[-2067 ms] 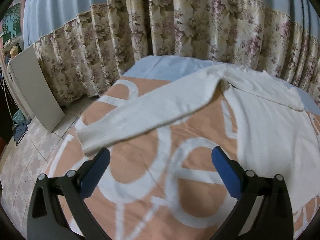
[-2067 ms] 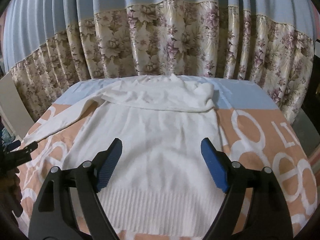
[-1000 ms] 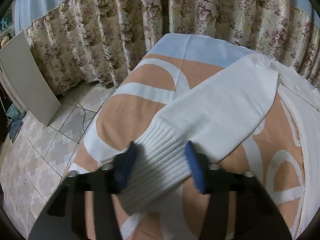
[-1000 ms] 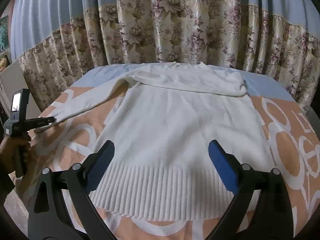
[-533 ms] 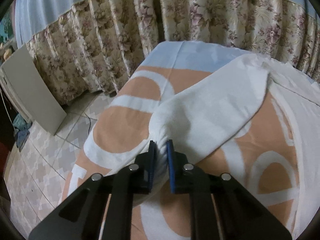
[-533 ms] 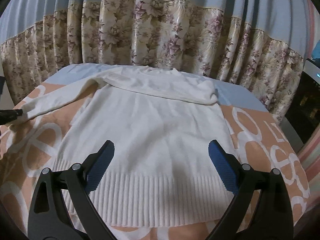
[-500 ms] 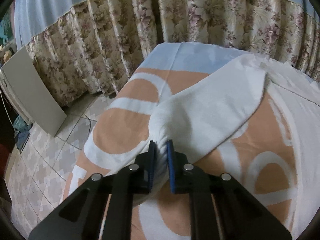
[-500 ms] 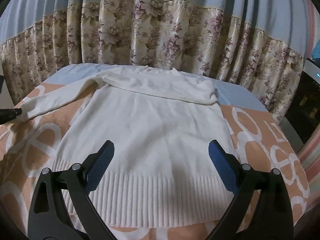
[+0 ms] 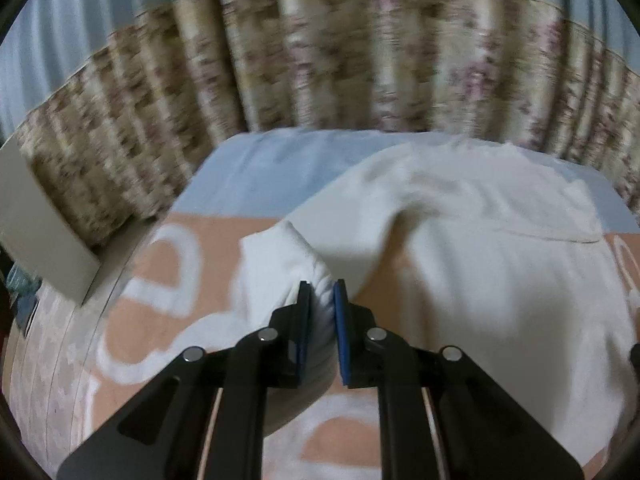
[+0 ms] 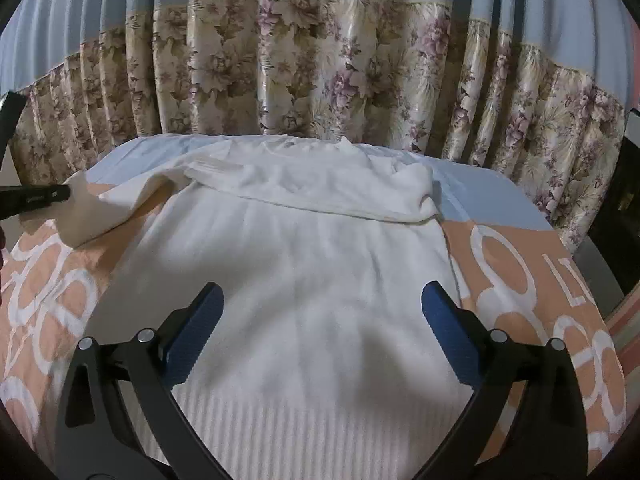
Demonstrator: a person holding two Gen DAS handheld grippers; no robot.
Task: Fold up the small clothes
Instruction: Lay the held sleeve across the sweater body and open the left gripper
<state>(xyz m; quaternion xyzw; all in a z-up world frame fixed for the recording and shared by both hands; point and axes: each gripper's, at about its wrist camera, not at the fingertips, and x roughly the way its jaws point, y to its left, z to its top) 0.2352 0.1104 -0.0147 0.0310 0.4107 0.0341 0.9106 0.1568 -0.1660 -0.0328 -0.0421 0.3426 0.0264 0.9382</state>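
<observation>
A white knit sweater lies flat on an orange and white patterned bed cover, hem toward me. Its right sleeve is folded across the chest. My left gripper is shut on the cuff of the left sleeve and holds it lifted above the bed; the sleeve bunches and droops. In the right wrist view this gripper shows at the far left with the sleeve hanging from it. My right gripper is open and empty, hovering above the sweater's lower body.
A floral curtain hangs behind the bed. A white board leans on the tiled floor to the left of the bed. A dark object stands at the bed's right side.
My left gripper has lifted the sleeve cuff off the bed and carried it inward toward the sweater's body, with motion blur. The right gripper has stayed open over the sweater.
</observation>
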